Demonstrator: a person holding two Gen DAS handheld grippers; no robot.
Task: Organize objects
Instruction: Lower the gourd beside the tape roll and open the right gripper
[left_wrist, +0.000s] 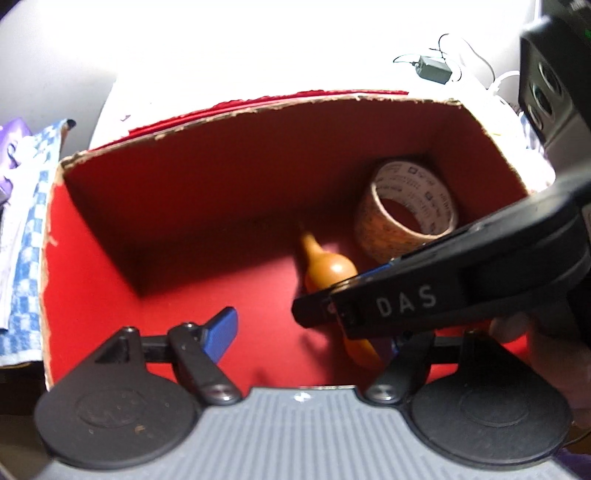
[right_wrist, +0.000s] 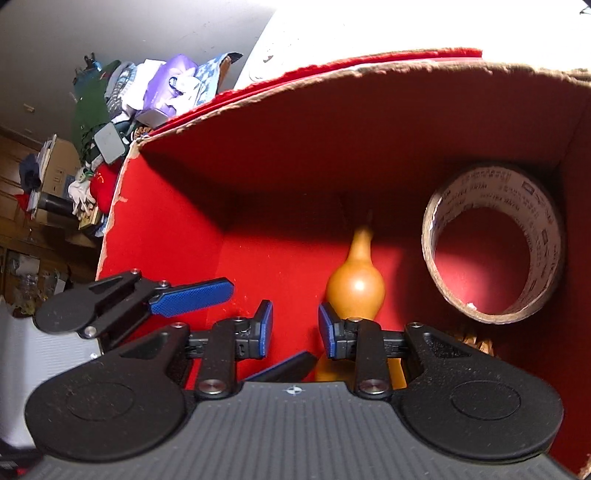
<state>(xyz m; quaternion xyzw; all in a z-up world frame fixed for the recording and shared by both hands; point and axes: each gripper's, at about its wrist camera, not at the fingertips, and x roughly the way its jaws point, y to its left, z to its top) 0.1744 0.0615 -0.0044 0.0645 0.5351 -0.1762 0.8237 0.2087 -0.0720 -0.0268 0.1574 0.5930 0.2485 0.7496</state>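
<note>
Gourd (right_wrist: 354, 280) lying in red box (right_wrist: 258, 177), beside tape roll (right_wrist: 495, 254).

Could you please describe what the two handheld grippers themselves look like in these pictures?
Both are matte black plastic. The right gripper has blue textured pads on black fingers, linkage bars with silver screws, round black discs either side and a ribbed grey base. The left gripper is built alike. Seen from the left wrist, the right gripper's side carries white letters "DAS".

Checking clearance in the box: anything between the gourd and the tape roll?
Nothing: in the right wrist view, only bare red box floor separates the gourd from the tape roll, which leans in the right corner.
</note>
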